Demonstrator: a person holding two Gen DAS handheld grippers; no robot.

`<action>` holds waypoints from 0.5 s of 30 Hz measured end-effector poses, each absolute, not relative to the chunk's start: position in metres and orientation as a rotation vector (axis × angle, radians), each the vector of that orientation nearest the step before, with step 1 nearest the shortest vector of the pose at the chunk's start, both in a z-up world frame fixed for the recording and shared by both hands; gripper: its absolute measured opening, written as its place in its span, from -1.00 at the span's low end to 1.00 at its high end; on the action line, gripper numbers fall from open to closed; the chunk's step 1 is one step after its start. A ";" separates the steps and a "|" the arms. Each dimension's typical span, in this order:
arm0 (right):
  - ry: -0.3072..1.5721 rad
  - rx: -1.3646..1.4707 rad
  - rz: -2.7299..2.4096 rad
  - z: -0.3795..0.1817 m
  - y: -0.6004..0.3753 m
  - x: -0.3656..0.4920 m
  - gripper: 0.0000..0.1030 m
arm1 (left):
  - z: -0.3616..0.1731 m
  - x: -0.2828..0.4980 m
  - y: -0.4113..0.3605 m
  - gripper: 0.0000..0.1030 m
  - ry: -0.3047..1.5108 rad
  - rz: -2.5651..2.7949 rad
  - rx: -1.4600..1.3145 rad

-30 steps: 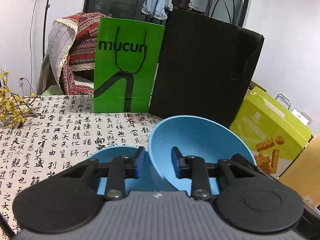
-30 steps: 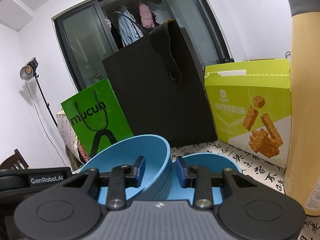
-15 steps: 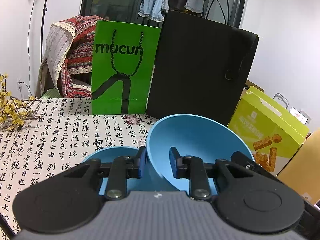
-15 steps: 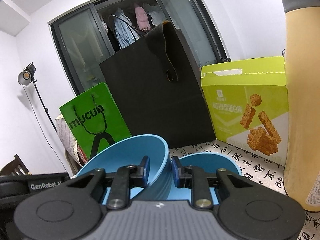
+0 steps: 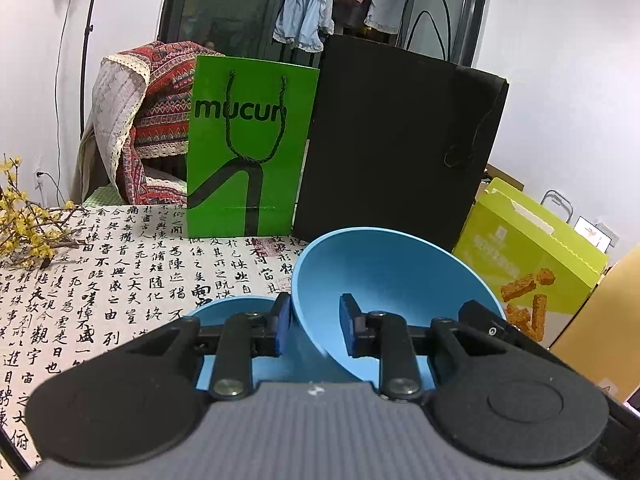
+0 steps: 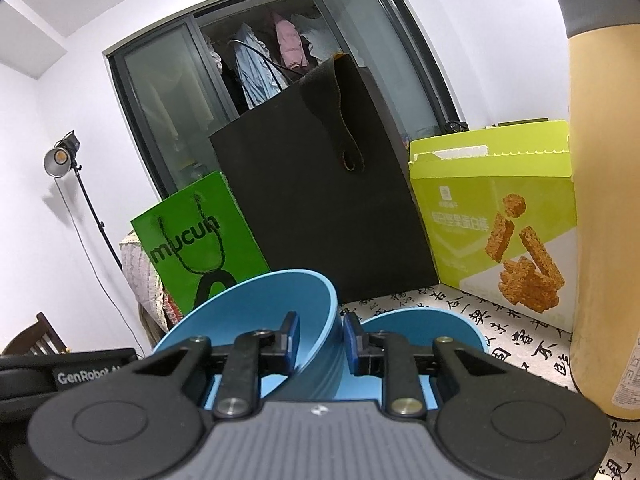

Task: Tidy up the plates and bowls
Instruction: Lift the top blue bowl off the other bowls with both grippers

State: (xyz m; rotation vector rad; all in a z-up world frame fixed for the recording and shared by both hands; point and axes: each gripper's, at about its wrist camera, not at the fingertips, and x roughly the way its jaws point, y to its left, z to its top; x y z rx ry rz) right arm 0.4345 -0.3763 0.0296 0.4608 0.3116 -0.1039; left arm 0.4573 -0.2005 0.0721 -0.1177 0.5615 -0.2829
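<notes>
A blue bowl (image 5: 384, 276) is held tilted above the table. My left gripper (image 5: 312, 326) is shut on its left rim, one pad inside and one outside. My right gripper (image 6: 320, 338) is shut on the opposite rim of the same bowl (image 6: 260, 312). A second blue bowl (image 5: 232, 308) sits on the table below and to the left in the left wrist view; in the right wrist view this second bowl (image 6: 420, 324) shows just right of the held one. The other gripper's black body (image 6: 64, 372) shows at the left edge of the right wrist view.
A green mucun paper bag (image 5: 248, 148) and a tall black bag (image 5: 396, 152) stand at the back of the table. A lime snack box (image 6: 496, 220) stands at right, a tall tan bottle (image 6: 604, 200) at far right. Yellow flowers (image 5: 28, 216) lie at left.
Both grippers closed from a wider gap onto the bowl's rim. The held bowl rose slightly with both grippers.
</notes>
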 end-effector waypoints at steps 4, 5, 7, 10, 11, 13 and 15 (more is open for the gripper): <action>0.304 0.448 -0.099 0.032 -0.373 0.431 -0.55 | 0.075 0.453 -0.196 -0.50 0.548 -0.286 -0.123; 0.301 0.446 -0.098 0.032 -0.372 0.430 -0.55 | 0.075 0.453 -0.196 -0.50 0.544 -0.287 -0.122; 0.295 0.444 -0.094 0.033 -0.371 0.428 -0.55 | 0.076 0.450 -0.195 -0.50 0.537 -0.289 -0.118; 0.288 0.440 -0.089 0.034 -0.369 0.425 -0.55 | 0.078 0.446 -0.192 -0.50 0.530 -0.289 -0.117; 0.287 0.440 -0.087 0.035 -0.369 0.425 -0.55 | 0.079 0.444 -0.190 -0.50 0.528 -0.289 -0.120; 0.285 0.442 -0.079 0.035 -0.369 0.424 -0.55 | 0.080 0.441 -0.187 -0.50 0.526 -0.290 -0.126; 0.284 0.447 -0.068 0.034 -0.369 0.424 -0.55 | 0.080 0.438 -0.184 -0.50 0.525 -0.285 -0.126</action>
